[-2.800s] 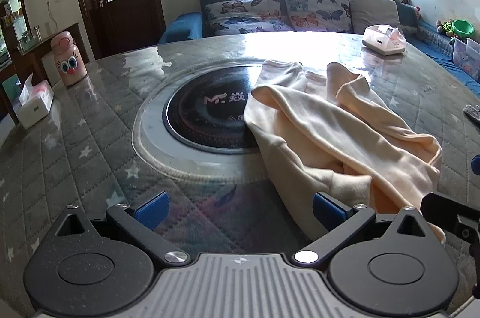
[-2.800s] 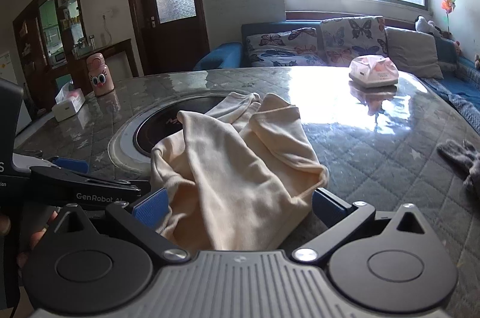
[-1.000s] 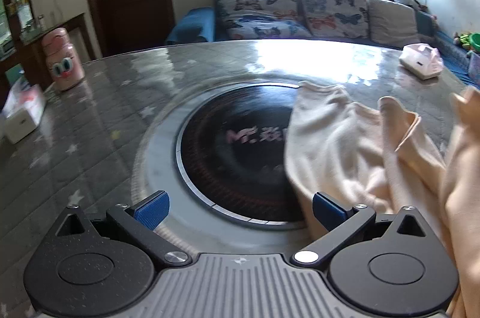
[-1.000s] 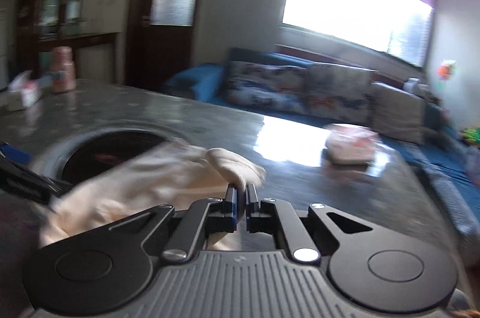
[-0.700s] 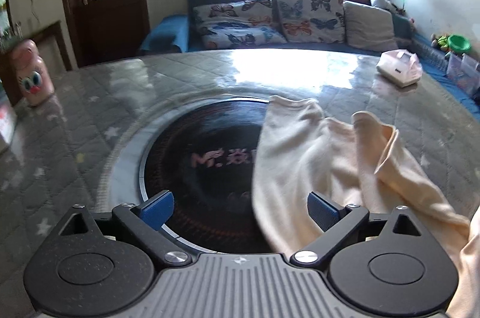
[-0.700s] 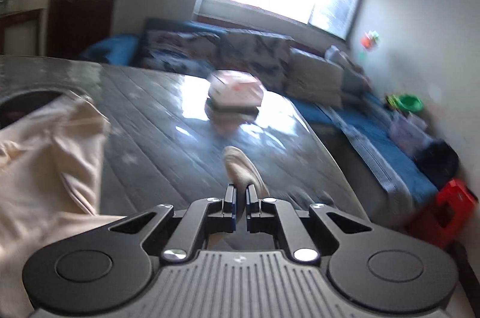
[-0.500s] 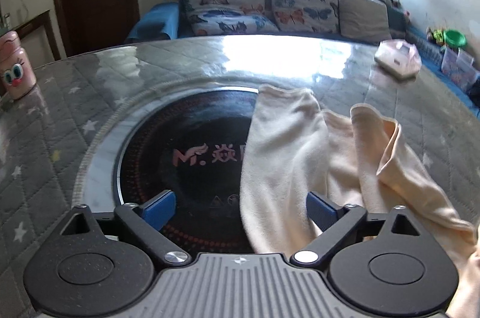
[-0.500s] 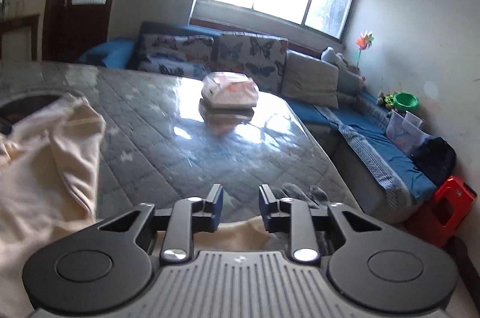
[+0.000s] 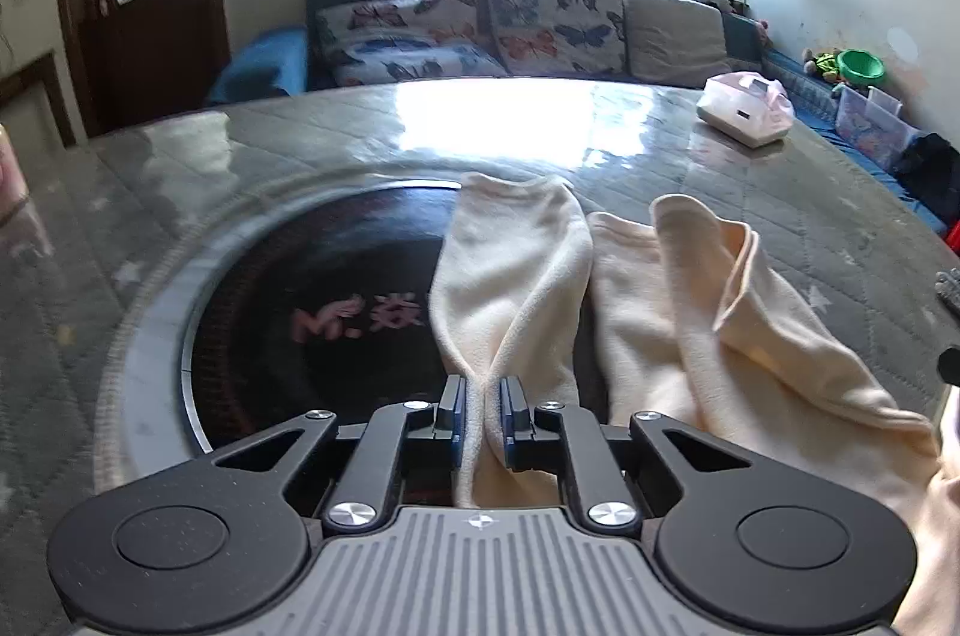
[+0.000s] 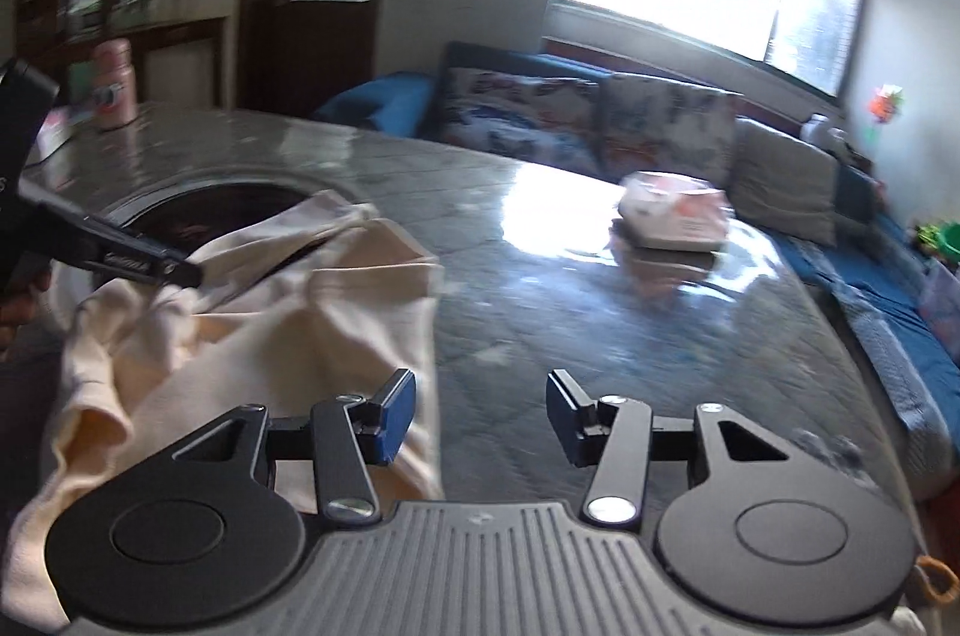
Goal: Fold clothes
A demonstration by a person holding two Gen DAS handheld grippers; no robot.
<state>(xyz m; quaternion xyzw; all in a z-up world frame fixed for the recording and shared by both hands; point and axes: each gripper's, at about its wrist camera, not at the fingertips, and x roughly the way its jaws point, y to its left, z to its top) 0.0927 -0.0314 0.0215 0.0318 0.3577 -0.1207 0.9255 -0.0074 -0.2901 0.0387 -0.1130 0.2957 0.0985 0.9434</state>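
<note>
A cream garment (image 9: 648, 300) lies crumpled on the round table, partly over the dark hotplate (image 9: 336, 312). My left gripper (image 9: 482, 417) is shut on a fold of the garment's left part. In the right wrist view the same garment (image 10: 270, 336) spreads to the left, and the left gripper's fingers (image 10: 138, 267) pinch it there. My right gripper (image 10: 480, 417) is open and empty above the table, with its left pad at the garment's right edge.
A pink and white box (image 9: 747, 117) sits on the table's far right; it also shows in the right wrist view (image 10: 672, 210). A sofa with butterfly cushions (image 9: 480, 18) stands behind the table. A pink bottle (image 10: 114, 84) stands far left.
My left gripper has shut on a fold of the garment. My right gripper has let the garment go, opened wide and swung back towards the left.
</note>
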